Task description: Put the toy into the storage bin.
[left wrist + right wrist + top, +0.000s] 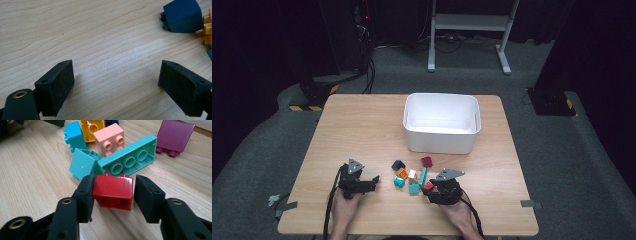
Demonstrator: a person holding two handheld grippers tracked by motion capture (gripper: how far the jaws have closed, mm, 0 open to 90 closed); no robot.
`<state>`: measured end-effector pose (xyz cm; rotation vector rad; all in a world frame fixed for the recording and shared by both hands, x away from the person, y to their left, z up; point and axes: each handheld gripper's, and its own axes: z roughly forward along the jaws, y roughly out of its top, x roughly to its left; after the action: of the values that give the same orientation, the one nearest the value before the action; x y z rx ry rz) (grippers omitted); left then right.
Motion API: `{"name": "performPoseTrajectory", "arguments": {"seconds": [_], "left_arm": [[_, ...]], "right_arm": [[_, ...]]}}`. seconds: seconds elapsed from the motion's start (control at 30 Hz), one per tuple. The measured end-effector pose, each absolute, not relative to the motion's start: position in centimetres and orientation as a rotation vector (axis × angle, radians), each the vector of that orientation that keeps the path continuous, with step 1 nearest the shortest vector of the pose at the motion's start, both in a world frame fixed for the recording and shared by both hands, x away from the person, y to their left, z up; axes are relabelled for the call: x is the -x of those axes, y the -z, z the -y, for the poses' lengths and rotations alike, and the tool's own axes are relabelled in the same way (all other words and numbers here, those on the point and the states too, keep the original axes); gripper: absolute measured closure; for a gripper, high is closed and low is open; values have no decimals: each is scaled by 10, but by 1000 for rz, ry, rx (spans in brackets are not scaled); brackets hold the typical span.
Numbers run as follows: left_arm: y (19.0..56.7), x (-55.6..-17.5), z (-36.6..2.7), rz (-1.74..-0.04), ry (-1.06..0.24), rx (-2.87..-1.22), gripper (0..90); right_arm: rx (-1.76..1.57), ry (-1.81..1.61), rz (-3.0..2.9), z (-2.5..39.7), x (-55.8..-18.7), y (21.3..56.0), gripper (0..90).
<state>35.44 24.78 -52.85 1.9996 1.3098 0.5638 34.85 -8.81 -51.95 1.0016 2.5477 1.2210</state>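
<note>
Here the right gripper [113, 192] has its jaws closed on the red brick [113, 191] at the near edge of the brick pile on the table [362, 130]. The brick lies on its side, studs pointing away toward the long teal brick [130, 158], long axis spanning the jaws. The left gripper [116, 87] stands spread wide over bare wood, near the blue brick [182, 15].

I'm seeing the white bin [441, 135] sitting open-topped toward the far side of the wooden table [357, 130]. Nearer me, a long teal brick [130, 157] is lying on its side, a pink brick [110, 138] is sitting just behind it, and a maroon brick [176, 135] is resting a little apart.
</note>
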Motion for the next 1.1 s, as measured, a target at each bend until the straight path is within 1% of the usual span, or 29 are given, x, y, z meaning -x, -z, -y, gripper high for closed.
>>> {"name": "performPoseTrajectory", "arguments": {"seconds": [0.27, 0.73, 1.1], "left_arm": [[529, -354, -248, -1310, -564, -1999, 130], [529, -354, -248, -1310, -564, -2000, 130], [529, -354, -248, -1310, -564, -2000, 130]], "right_arm": [[-981, -1219, -2530, 89, -346, 517, 582], [-970, -1238, -2511, 96, -344, 510, 587], [-985, -1273, -2459, 114, -353, 488, 587]]}}
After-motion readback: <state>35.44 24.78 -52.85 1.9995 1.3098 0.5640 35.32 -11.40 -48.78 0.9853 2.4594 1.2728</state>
